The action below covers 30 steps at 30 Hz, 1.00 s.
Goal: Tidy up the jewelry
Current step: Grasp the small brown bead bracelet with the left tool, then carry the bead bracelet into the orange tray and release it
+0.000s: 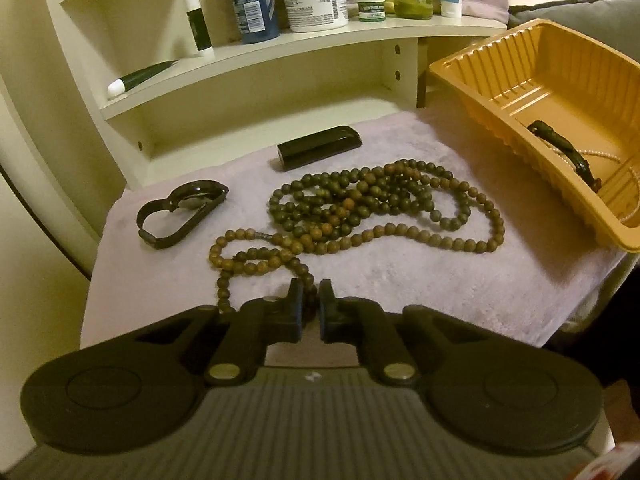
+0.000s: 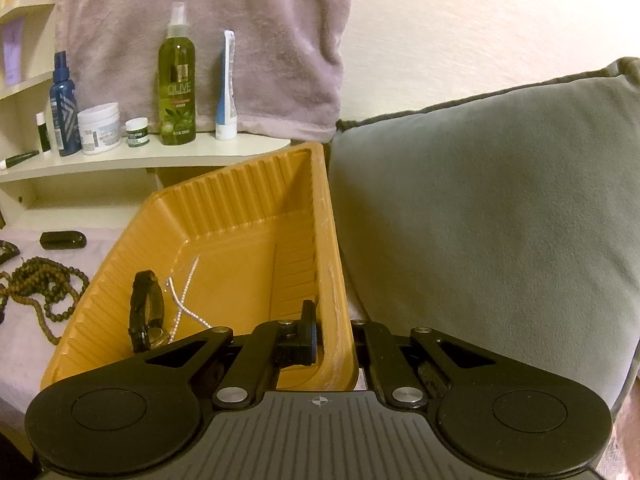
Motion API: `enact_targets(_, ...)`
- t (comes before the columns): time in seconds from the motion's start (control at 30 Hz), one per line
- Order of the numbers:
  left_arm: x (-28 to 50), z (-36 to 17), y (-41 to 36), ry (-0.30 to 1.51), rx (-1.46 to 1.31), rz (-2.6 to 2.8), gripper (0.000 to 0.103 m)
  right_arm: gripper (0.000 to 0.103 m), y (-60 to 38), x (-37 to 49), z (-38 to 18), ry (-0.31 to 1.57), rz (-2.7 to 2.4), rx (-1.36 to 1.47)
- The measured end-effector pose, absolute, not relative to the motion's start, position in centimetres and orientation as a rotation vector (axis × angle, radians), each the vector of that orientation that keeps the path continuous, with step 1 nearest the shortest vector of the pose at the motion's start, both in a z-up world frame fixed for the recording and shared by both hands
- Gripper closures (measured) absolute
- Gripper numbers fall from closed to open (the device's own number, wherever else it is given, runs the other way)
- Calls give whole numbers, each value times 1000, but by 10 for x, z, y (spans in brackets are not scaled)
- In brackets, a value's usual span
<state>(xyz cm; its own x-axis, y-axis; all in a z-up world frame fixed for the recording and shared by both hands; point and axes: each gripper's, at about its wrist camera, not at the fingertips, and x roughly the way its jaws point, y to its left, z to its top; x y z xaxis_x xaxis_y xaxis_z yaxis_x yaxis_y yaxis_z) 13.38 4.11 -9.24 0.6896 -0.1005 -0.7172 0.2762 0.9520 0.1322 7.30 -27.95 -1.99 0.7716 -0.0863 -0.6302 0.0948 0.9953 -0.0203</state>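
Left wrist view: bead necklace [image 1: 360,208] heaped mid-towel [image 1: 400,280], near strand pinched in left gripper [image 1: 311,304], seemingly for lifting toward orange tray [image 1: 480,80] at far right. Watch [image 1: 180,212] left, black case [image 1: 320,147] beyond. Right wrist view: right gripper [image 2: 334,336] clamped on tray's right wall, tipping it up, likely steadying; second watch [image 2: 146,308] and thin chain [image 2: 184,292] inside.

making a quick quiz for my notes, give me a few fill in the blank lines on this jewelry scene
1. The left tool is shut on the strand of wooden ____.
2. The right tool grips the rim of the ____ tray.
3. Inside the tray a black watch lies beside a thin ____.
4. A second watch lies on the ____.

Missing words: beads; orange; chain; towel
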Motion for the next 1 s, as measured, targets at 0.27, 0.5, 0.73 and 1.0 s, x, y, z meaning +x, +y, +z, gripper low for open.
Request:
enact_targets(0.27, 122, -52, 58, 715, 146, -233, 98, 99, -278, 72, -18, 676, -92, 14)
enact_targets(0.5, 120, -13, 55, 639, 104, -267, 98, 99, -277, 69, -16, 670, -91, 15)
enact_targets(0.73, 118, 11, 14, 581, 85, -381, 98, 99, -276, 70, -15, 668, -92, 19)
enact_targets(1.0, 118, 10, -55, 583, 54, -549, 98, 99, -277, 69, -14, 665, -88, 33)
